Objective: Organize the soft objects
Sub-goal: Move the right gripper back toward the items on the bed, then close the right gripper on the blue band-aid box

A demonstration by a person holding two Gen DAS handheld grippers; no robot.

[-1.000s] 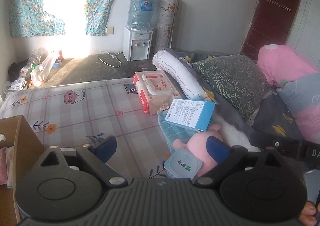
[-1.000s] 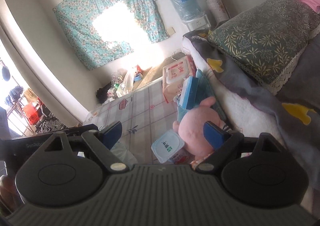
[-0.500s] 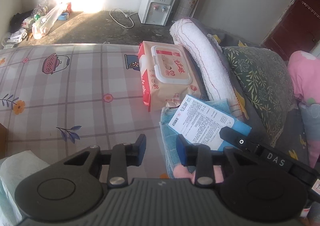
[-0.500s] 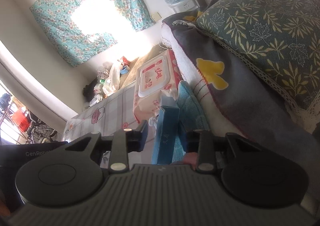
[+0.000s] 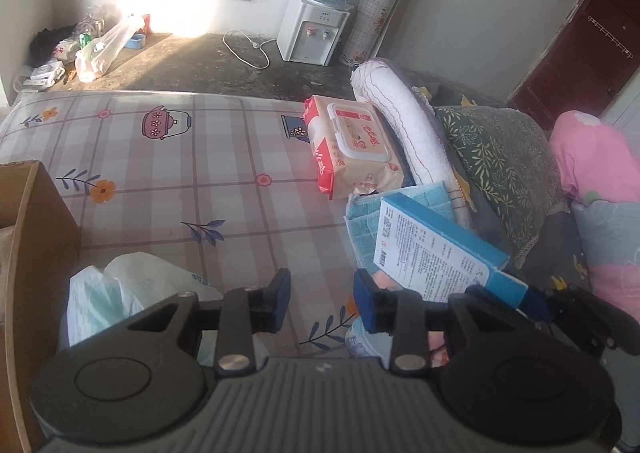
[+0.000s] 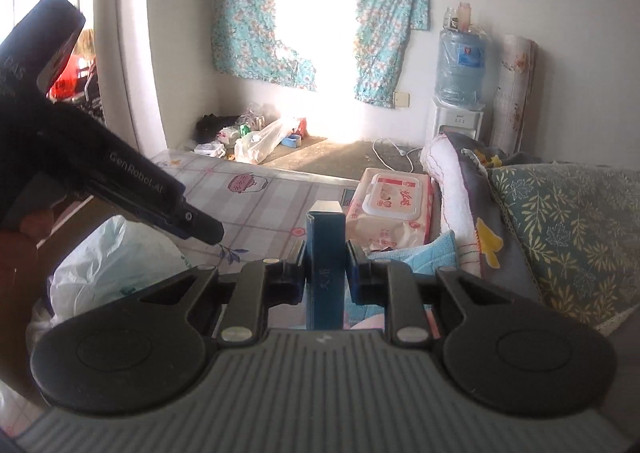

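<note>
My right gripper point(image 6: 325, 267) is shut on a blue box point(image 6: 324, 265) and holds it edge-up above the bed. The same box point(image 5: 440, 249) shows in the left wrist view, printed side up, with the right gripper point(image 5: 576, 309) gripping its near end. My left gripper point(image 5: 322, 301) hovers empty over the checked sheet point(image 5: 200, 173), jaws a narrow gap apart; it also shows in the right wrist view point(image 6: 200, 227). A wet-wipes pack point(image 5: 352, 147) lies beyond, a blue towel point(image 5: 364, 225) under the box, and a pink plush point(image 5: 384, 279) is mostly hidden.
A white plastic bag point(image 5: 120, 289) lies at the near left beside a cardboard box point(image 5: 36, 237). A rolled white blanket point(image 5: 404, 121), leaf-print pillow point(image 5: 500, 157) and pink pillow point(image 5: 592, 157) line the right. A round lidded tub point(image 5: 360, 345) sits under my left gripper.
Both grippers went from wide open to nearly closed. My right gripper closed on the blue box and lifted it off the towel and plush. My left gripper drew back left.
</note>
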